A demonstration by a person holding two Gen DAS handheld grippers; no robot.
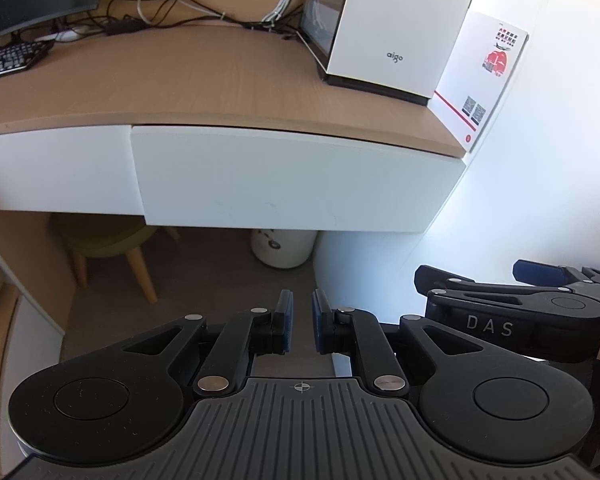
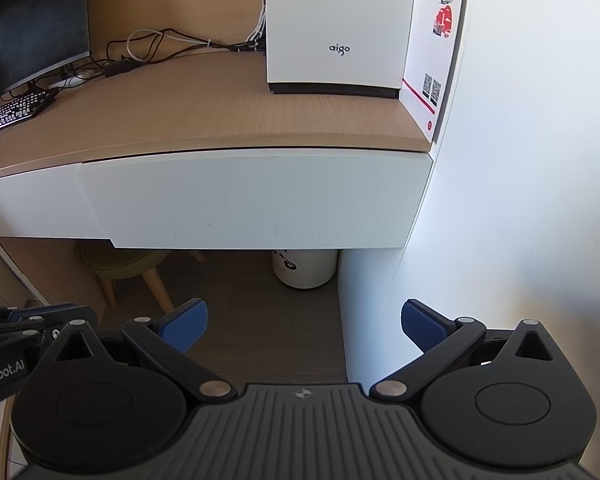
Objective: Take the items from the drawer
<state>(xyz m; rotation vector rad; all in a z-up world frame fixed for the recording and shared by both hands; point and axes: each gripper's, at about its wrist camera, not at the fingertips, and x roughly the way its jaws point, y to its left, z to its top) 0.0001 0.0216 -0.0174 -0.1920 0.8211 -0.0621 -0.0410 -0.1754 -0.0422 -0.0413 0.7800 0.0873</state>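
The white drawer front (image 1: 292, 180) sits closed under the wooden desktop, flush with the panel beside it, and its contents are hidden. It fills the middle of the right wrist view too, as the drawer (image 2: 260, 200). My left gripper (image 1: 303, 320) hangs below and in front of the drawer, its blue pads nearly together with nothing between them. My right gripper (image 2: 304, 328) is spread wide and empty, also short of the drawer. From the left wrist view the right gripper (image 1: 472, 274) is close on the right.
On the desktop (image 1: 204, 80) stand a white "aigo" box (image 1: 392, 20) and a card with QR codes (image 1: 484, 80); a keyboard (image 1: 4, 60), monitor and cables lie at the back left. Under the desk are a green stool (image 1: 108, 240) and a white bin (image 1: 284, 250). A white wall (image 1: 540, 180) closes the right.
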